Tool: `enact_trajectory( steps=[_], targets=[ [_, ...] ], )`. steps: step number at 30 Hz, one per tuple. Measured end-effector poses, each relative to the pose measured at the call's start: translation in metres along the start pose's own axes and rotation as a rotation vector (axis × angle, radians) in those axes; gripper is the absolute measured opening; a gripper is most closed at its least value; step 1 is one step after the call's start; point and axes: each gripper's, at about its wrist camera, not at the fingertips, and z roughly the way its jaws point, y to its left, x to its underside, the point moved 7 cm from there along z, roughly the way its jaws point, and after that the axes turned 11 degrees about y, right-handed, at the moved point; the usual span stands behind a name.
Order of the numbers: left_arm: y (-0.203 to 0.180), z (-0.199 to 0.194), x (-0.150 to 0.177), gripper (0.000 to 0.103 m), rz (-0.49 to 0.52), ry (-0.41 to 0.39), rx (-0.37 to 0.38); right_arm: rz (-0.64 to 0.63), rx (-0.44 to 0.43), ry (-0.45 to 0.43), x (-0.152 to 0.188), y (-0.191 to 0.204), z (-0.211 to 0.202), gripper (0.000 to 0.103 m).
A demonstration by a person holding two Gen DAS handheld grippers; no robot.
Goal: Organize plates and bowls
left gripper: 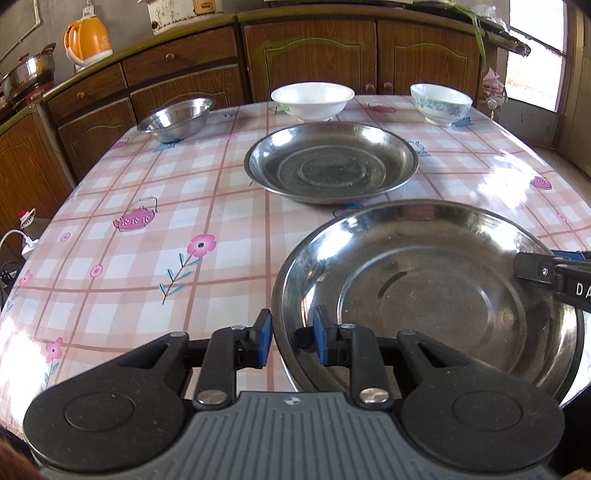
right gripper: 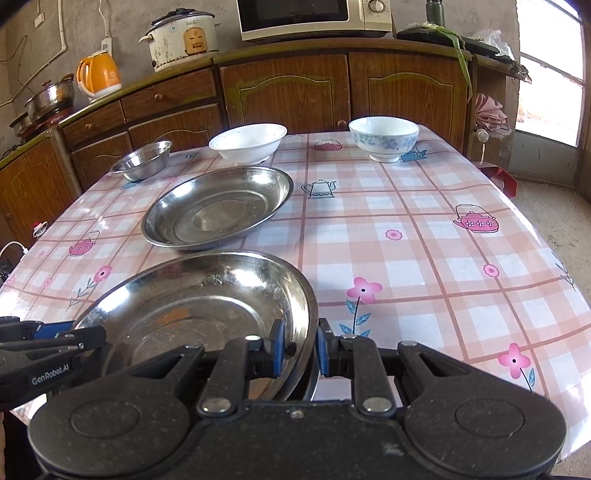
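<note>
A wide steel plate (left gripper: 424, 295) (right gripper: 192, 306) is at the near edge of the checked table (left gripper: 147, 236). My left gripper (left gripper: 291, 326) is shut on its left rim, one blue pad inside the plate and one outside. On the opposite rim my right gripper (right gripper: 300, 345) is shut the same way. Each gripper shows in the other's view, the right gripper (left gripper: 532, 267) and the left gripper (right gripper: 88, 334). Whether the plate rests on the table I cannot tell. Behind it lie a second steel plate (left gripper: 332, 162) (right gripper: 218, 206), a small steel bowl (left gripper: 177, 118), a white bowl (left gripper: 312, 99) and a blue-patterned bowl (left gripper: 441, 103).
Wooden cabinets (right gripper: 288, 88) line the wall behind the table. On them stand an orange kettle (right gripper: 99, 74), a rice cooker (right gripper: 183, 37), a microwave (right gripper: 314, 16) and a steel pot (right gripper: 50, 98). Bare tablecloth (right gripper: 424, 258) spreads to the right.
</note>
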Motion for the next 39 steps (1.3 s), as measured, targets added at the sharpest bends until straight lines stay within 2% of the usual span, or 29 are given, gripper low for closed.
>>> enact_trajectory(
  steps=[10,22,28,30,39],
  targets=[
    [0.001,0.004,0.003,0.024,-0.009,0.036,0.019,-0.014,0.008,0.007,0.002,0.002,0.002,0.024],
    [0.003,0.001,0.004,0.026,-0.028,0.046,0.035,-0.003,0.018,-0.004,0.003,-0.002,-0.005,0.036],
    [0.006,-0.007,0.001,0.034,-0.05,0.031,0.048,0.013,0.014,-0.024,-0.001,-0.004,-0.013,0.042],
    [0.007,-0.01,0.0,0.041,-0.056,0.026,0.046,0.012,0.014,-0.032,-0.002,-0.003,-0.016,0.045],
    [0.013,-0.02,-0.007,0.055,-0.081,0.006,0.048,0.007,0.003,-0.057,-0.007,0.0,-0.027,0.054]
  ],
)
